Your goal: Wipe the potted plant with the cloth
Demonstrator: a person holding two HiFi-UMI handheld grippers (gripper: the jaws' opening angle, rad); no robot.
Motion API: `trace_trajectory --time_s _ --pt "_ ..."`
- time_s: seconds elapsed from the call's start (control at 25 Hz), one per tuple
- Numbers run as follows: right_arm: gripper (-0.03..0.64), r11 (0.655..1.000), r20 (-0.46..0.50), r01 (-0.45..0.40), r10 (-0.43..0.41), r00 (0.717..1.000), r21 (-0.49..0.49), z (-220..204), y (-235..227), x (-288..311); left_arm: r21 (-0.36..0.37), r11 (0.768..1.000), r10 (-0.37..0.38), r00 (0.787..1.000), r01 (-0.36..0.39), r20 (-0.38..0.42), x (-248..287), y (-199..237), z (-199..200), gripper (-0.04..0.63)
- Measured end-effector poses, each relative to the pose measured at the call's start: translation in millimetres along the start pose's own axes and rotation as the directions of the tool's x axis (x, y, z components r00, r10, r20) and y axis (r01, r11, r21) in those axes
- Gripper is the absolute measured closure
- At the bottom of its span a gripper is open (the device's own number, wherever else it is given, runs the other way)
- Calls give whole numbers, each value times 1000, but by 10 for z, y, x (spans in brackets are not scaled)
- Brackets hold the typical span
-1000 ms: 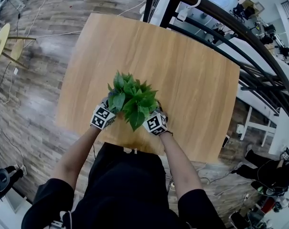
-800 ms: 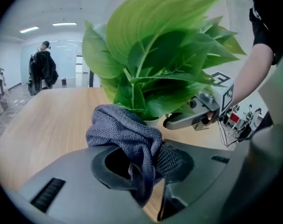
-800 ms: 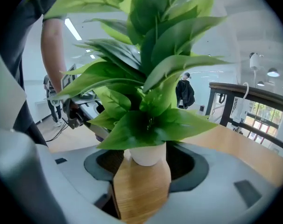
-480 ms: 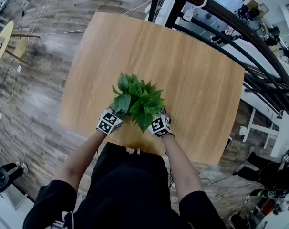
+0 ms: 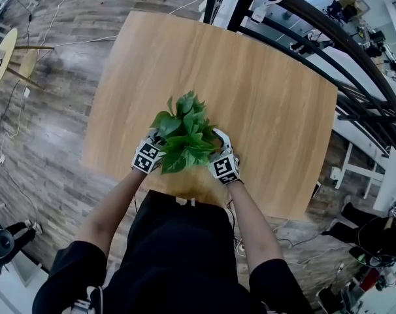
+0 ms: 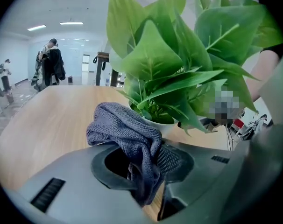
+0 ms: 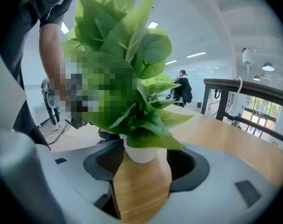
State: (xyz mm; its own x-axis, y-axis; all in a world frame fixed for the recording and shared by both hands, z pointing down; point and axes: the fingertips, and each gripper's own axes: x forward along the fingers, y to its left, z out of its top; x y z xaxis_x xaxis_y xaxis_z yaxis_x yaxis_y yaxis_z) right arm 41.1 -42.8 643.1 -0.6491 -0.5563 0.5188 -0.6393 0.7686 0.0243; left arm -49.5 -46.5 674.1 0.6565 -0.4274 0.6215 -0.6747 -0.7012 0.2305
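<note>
Left gripper (image 6: pixel 141 160) is clenched on the grey cloth (image 6: pixel 125 132), sitting at 8 o'clock of the potted plant (image 5: pixel 183 131). Right gripper (image 7: pixel 144 174) at 4 o'clock has its 2 jaws spread, with the white pot (image 7: pixel 140 153) between their tips. The plant stands near the table's (image 5: pixel 270 97) 6 o'clock edge.

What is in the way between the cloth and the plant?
Nothing visible. The left gripper holds the cloth in its shut jaws, and the plant stands on the table right behind it. Its white pot shows just past the cloth's edge. Whether the two touch cannot be told.
</note>
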Motion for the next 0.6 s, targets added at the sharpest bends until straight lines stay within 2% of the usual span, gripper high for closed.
trace_trajectory --time_s 0.16,0.44,0.6 --pt "345 996 1 -56 56 998 -75 137 60 85 21 1000 8 1000 -8 -8 14 4 23 462" --pt "345 999 26 3 -4 1000 44 151 46 129 60 998 -21 1000 21 -10 -25 -227 6 462" --pt "347 999 11 9 -9 1000 32 149 7 105 30 999 -39 999 39 15 34 -405 33 462"
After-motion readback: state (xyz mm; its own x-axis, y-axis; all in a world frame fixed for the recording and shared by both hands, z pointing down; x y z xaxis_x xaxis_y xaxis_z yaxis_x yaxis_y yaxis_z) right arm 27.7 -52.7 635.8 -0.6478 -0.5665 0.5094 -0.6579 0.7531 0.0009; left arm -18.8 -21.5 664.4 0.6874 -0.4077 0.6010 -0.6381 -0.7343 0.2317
